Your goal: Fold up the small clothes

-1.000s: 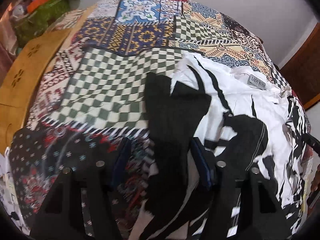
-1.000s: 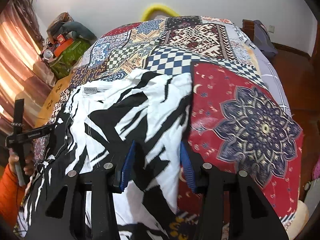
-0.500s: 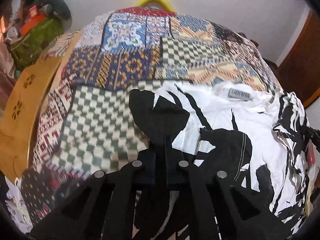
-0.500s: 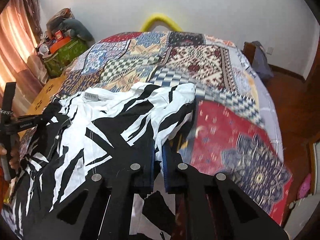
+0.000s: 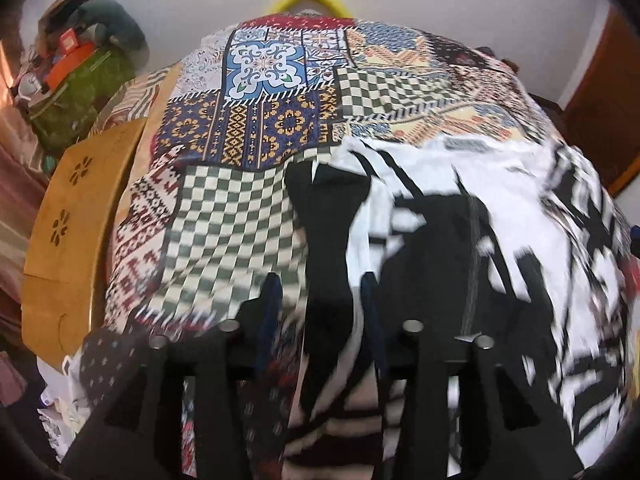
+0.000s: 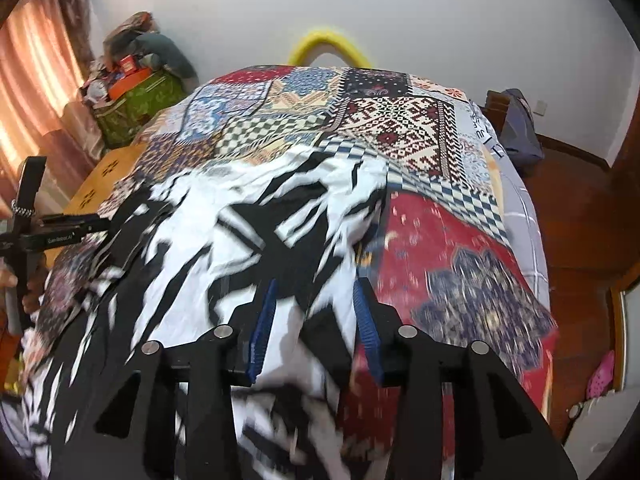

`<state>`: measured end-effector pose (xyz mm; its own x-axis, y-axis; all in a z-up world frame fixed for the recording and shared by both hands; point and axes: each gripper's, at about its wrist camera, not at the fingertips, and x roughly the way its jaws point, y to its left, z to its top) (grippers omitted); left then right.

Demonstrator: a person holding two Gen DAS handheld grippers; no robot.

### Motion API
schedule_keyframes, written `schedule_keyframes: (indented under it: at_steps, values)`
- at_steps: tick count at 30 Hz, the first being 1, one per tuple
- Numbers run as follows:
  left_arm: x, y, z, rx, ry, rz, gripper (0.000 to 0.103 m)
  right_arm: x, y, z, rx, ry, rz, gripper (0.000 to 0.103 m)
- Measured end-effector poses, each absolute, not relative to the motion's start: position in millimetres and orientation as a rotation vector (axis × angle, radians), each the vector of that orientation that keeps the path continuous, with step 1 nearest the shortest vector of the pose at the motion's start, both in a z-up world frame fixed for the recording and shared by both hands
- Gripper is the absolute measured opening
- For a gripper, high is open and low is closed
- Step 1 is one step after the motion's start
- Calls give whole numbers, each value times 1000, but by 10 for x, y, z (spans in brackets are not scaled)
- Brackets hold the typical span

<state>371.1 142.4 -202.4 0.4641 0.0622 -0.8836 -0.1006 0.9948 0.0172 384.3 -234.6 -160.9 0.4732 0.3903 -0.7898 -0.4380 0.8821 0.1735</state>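
Observation:
A black-and-white patterned garment (image 5: 460,240) lies spread on the patchwork bedspread (image 5: 240,208); it also shows in the right wrist view (image 6: 240,232). My left gripper (image 5: 322,312) is open, its blue pads either side of the garment's black left edge. My right gripper (image 6: 314,320) is open over the garment's right edge, cloth between the pads but not pinched. The left gripper's body shows at the left of the right wrist view (image 6: 52,236).
A wooden bed rail (image 5: 68,232) runs along the left side. A green bag with clutter (image 6: 132,100) stands at the back left. A yellow hoop (image 6: 328,44) rises behind the bed. Wooden floor (image 6: 576,208) lies to the right.
Both grippers were open a second ago, shut on the garment's edges half a second ago, and now stand open again. The garment has shifted and the views are blurred by motion.

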Motion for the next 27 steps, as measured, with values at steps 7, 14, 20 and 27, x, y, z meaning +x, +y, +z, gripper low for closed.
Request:
schedule_keyframes:
  at_steps: [7, 14, 20, 27]
  values:
    - [2879, 1502, -1965, -41, 1123, 79, 51, 3266, -2598, -1669, -69, 998, 529, 47]
    - [2109, 1575, -2100, -102, 1197, 62, 56, 2839, -2844, -2026, -50, 1122, 484, 47]
    - [1677, 1509, -2345, -123, 1244, 54, 59, 2630, -2914, -2260, -15, 1187, 468, 47]
    - [1459, 1624, -2366, -270, 1220, 20, 42, 2525, -2830, -2278, 35, 1170, 510, 27]
